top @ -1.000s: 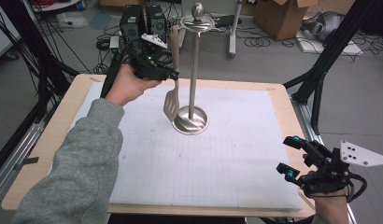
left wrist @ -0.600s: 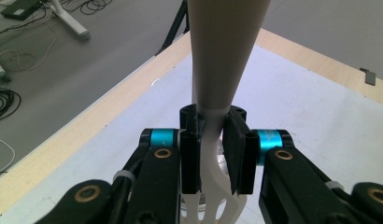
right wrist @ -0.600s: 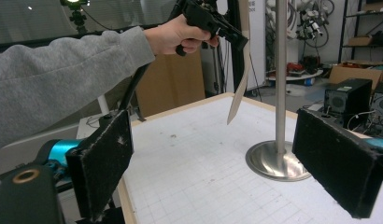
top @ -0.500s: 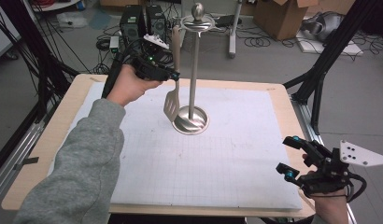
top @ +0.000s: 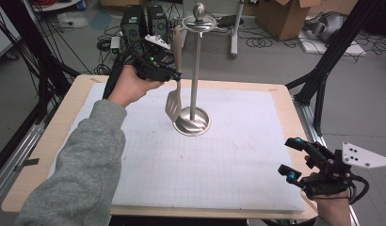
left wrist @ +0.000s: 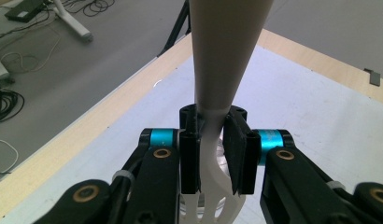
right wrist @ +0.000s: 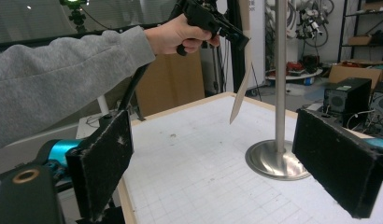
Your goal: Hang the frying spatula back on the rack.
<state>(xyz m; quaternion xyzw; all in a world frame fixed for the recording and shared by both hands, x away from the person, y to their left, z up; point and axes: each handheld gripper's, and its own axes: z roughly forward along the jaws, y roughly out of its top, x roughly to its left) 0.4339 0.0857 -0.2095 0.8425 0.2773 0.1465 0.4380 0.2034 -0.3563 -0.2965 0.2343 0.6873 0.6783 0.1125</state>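
- High view: left claw point(top: 174, 75) up above the far left part of the desk point(top: 50, 155), pinching the neck of a cream spatula point(top: 173, 101). Spatula hanging upright off the desk, blade down, just beside the pole of the silver stand point(top: 193, 120). Top of the spatula handle up near the ring at the top of the stand. Round foot of the stand resting on the white grid mat point(top: 219, 169). Right claw point(top: 291, 160) low at the near right corner of the desk, spread wide, holding nothing.
- Left gripper view: two black pads point(left wrist: 188, 161) close on both sides of the thin spatula point(left wrist: 213, 154) neck, wide handle rising past the top.
- Right gripper view: own pads point(right wrist: 105, 158) far apart with nothing between. Farther off, left claw point(right wrist: 236, 35) gripping the spatula point(right wrist: 240, 100), blade in the air above the mat, beside the stand point(right wrist: 279, 154).
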